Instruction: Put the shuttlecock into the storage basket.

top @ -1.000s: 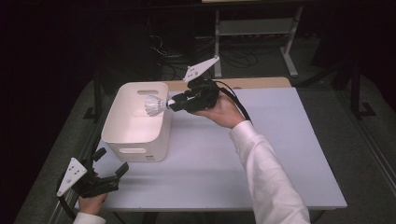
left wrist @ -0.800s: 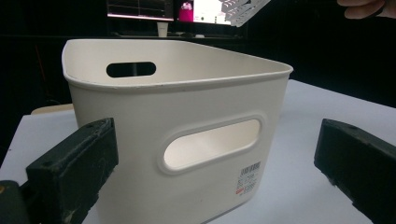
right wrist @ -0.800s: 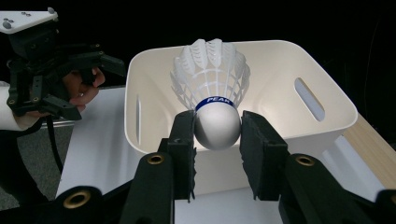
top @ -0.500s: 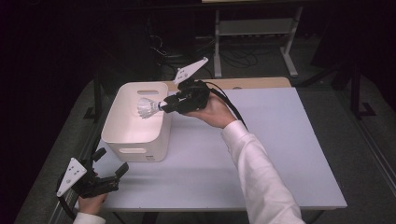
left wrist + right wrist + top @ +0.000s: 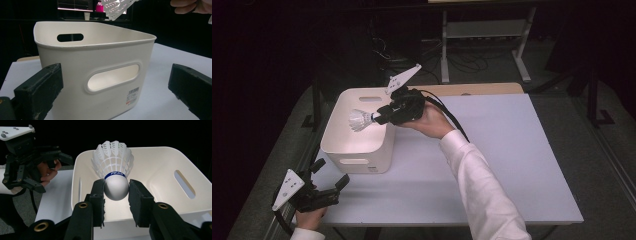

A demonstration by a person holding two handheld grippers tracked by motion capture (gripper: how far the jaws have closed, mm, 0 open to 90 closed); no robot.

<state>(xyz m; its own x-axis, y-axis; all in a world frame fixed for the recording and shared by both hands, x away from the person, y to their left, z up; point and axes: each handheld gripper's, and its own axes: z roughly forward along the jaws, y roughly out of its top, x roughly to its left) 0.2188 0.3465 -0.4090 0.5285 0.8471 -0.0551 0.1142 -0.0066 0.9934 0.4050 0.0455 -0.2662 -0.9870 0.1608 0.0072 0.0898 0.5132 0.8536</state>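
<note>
A white shuttlecock with a blue band is clamped by its round cork between the jaws of my right gripper. In the high view the shuttlecock hangs over the open top of a white plastic bin, feathers pointing left, with the right gripper reaching in from the bin's right rim. My left gripper rests open at the table's front left corner, just short of the bin. Its wide-apart jaws frame the bin's handle cutout, touching nothing.
The bin stands at the left of a pale table with bare room to its right. A wooden board lies along the far edge. Behind it stand a metal rack and cables on a dark floor.
My right gripper has carried the shuttlecock leftward from the bin's right rim to over its inside. The left gripper has stayed put.
</note>
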